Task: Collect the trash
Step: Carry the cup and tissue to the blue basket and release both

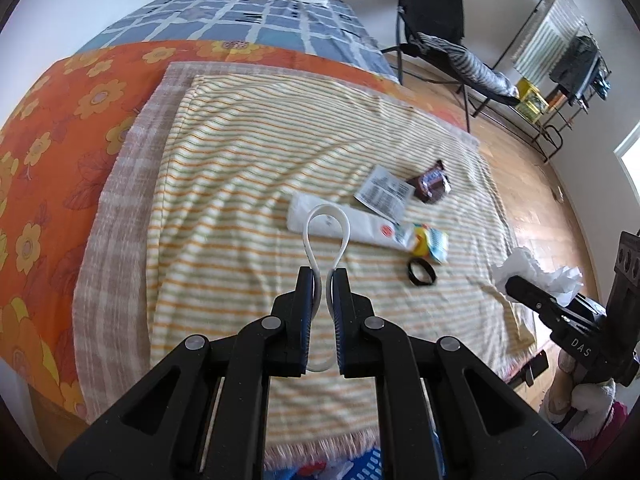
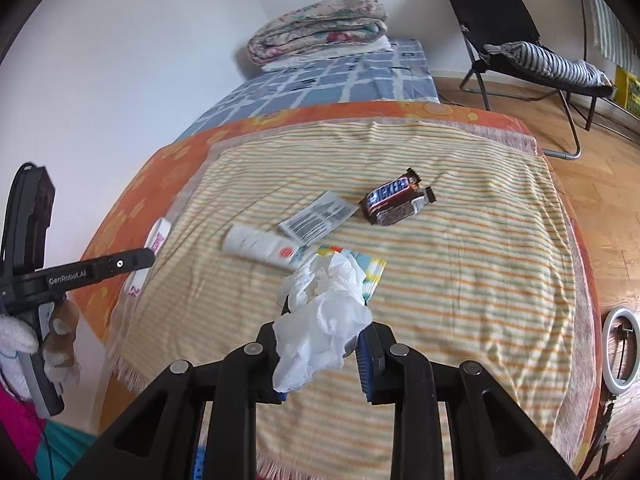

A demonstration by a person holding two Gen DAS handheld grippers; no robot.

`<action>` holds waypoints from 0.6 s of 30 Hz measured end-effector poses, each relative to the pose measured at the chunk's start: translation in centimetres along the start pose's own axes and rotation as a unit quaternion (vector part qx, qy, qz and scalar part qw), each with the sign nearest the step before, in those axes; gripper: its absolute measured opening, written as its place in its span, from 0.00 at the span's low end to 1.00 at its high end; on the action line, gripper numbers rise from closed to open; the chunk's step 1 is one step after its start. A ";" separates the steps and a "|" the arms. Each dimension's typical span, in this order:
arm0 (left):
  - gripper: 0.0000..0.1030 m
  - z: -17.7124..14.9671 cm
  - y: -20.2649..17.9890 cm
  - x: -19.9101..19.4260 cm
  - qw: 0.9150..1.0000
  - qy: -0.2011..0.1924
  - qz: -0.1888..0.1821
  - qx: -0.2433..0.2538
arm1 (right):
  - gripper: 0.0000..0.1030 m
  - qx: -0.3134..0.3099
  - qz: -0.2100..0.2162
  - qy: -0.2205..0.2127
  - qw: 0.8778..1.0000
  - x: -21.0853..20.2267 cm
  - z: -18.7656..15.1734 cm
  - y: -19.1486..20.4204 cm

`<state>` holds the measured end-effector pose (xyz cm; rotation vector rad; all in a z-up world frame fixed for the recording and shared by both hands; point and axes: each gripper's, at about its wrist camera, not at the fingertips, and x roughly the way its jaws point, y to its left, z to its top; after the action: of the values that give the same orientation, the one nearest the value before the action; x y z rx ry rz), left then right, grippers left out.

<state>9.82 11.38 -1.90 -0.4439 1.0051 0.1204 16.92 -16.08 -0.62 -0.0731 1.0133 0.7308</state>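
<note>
My left gripper [image 1: 323, 276] is shut on a white plastic ring strip [image 1: 326, 220], held above the striped towel [image 1: 224, 184]. My right gripper [image 2: 326, 312] is shut on a crumpled white tissue [image 2: 320, 320]; it shows at the right of the left wrist view [image 1: 536, 276]. On the towel lie a Snickers wrapper [image 2: 394, 202], a printed paper sachet [image 2: 318, 218], a white tube package [image 2: 260, 246], a colourful wrapper [image 1: 430, 240] and a black ring [image 1: 421, 273].
The towel covers an orange flowered sheet [image 1: 48, 128] on a bed, with folded blankets [image 2: 320, 28] at its far end. A black folding chair [image 2: 516, 40] stands on the wooden floor at the right. A ring light [image 2: 620, 344] stands by the bed's right edge.
</note>
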 end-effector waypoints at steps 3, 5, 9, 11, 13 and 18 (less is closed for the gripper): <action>0.08 -1.3 -0.9 -0.8 1.000 -0.001 -0.002 0.017 | 0.25 -0.009 0.006 0.005 1.000 -1.0 -1.5 0.9; 0.08 -2.4 -1.5 -1.1 1.000 0.002 -0.006 0.027 | 0.25 -0.017 0.009 0.010 1.000 -1.7 -2.6 1.4; 0.08 -4.6 -2.4 -1.8 0.999 0.011 -0.015 0.041 | 0.25 -0.034 0.009 0.016 0.999 -2.8 -4.5 2.2; 0.08 -5.7 -2.9 -2.0 0.998 0.014 -0.018 0.050 | 0.25 -0.041 0.010 0.022 0.999 -3.3 -5.7 2.6; 0.08 -6.8 -3.4 -2.2 0.998 0.019 -0.023 0.057 | 0.25 -0.048 0.010 0.025 0.998 -3.7 -6.5 2.9; 0.08 -9.6 -4.2 -2.0 0.996 0.042 -0.032 0.074 | 0.26 -0.070 0.012 0.039 0.997 -4.1 -9.0 4.0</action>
<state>2.42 3.81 -3.36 -0.3483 1.0729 -0.0311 6.60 -18.61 -1.26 -0.2134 1.0381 0.8257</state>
